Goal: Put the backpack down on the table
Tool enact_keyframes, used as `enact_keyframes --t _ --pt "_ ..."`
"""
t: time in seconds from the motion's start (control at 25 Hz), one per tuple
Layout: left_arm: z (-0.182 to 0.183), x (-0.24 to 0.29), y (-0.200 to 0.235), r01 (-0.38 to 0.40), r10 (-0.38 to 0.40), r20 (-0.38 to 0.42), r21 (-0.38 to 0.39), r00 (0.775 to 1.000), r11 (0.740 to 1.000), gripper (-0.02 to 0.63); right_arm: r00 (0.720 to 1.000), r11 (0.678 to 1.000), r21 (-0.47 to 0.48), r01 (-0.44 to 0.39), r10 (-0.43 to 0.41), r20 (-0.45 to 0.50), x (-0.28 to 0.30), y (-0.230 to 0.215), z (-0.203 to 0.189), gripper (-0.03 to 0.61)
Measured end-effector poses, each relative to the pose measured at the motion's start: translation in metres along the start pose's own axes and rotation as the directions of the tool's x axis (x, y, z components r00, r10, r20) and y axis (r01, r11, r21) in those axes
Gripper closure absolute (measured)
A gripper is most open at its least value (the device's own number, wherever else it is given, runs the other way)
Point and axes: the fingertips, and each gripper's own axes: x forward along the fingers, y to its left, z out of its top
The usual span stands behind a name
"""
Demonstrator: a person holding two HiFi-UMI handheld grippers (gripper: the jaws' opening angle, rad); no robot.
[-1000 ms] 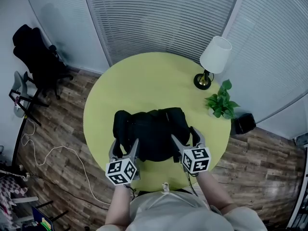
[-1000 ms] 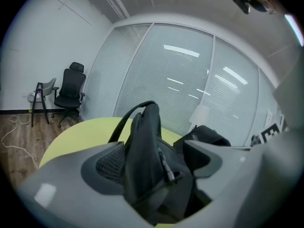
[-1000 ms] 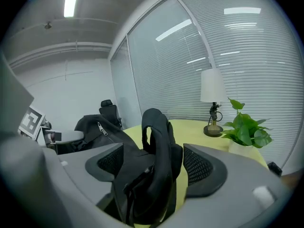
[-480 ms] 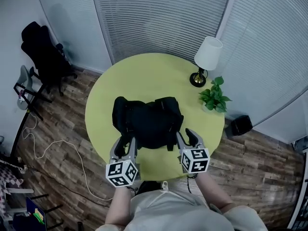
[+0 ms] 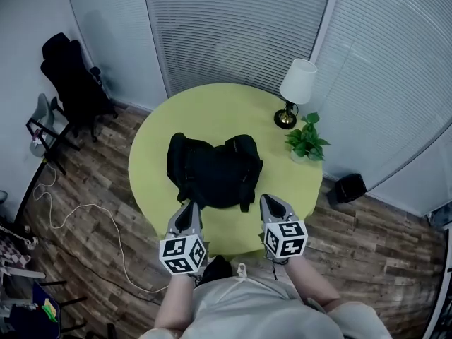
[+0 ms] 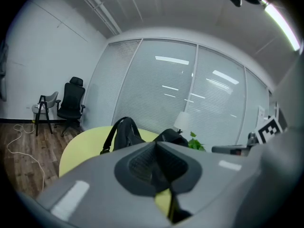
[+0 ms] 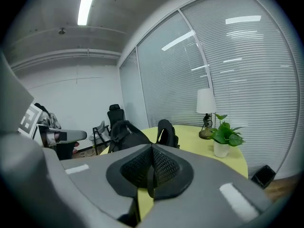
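Wood-floored room's round yellow table (image 5: 212, 111) bears the black backpack (image 5: 212, 171); left tool (image 5: 188, 209) and right tool (image 5: 269, 202) clenched empty.

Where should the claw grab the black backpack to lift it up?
Grab the shoulder strap that arches up at the left end of the backpack. It stands clear of the bag, so a claw can close round it; the body lies flat and wide on the table, likely too bulky to pinch. Come from the near edge, probably with the left claw.

place: office | evidence: blinded glass partitions (image 5: 233, 34), black swivel chair (image 5: 74, 76), round table (image 5: 212, 108)
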Motion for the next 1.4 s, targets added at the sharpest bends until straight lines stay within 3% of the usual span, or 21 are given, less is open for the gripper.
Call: enact_keyframes --t 0.6,0.8,1.0,1.4 --pt "0.008 -0.010 -0.012 0.005 -0.005 0.022 -0.004 1.000 1.000 0.606 0.999 0.999 -0.010 -0.038 0.038 0.014 -0.013 0.004 0.008 0.581" --pt "0.006 -0.009 -0.021 0.026 -0.026 0.010 0.055 1.000 0.998 0.606 0.999 0.999 -0.007 -0.037 0.037 0.009 -0.013 0.005 0.009 0.581" --pt "0.006 -0.004 -0.026 0.040 -0.040 0.003 0.061 0.999 0.997 0.606 0.999 0.999 0.014 -0.038 0.038 -0.001 -0.008 0.002 0.008 0.581" --pt "0.004 0.003 -0.017 -0.001 0.002 -0.016 0.062 1.000 0.998 0.606 0.999 0.999 0.019 -0.038 0.038 -0.020 -0.001 -0.002 0.003 0.581"
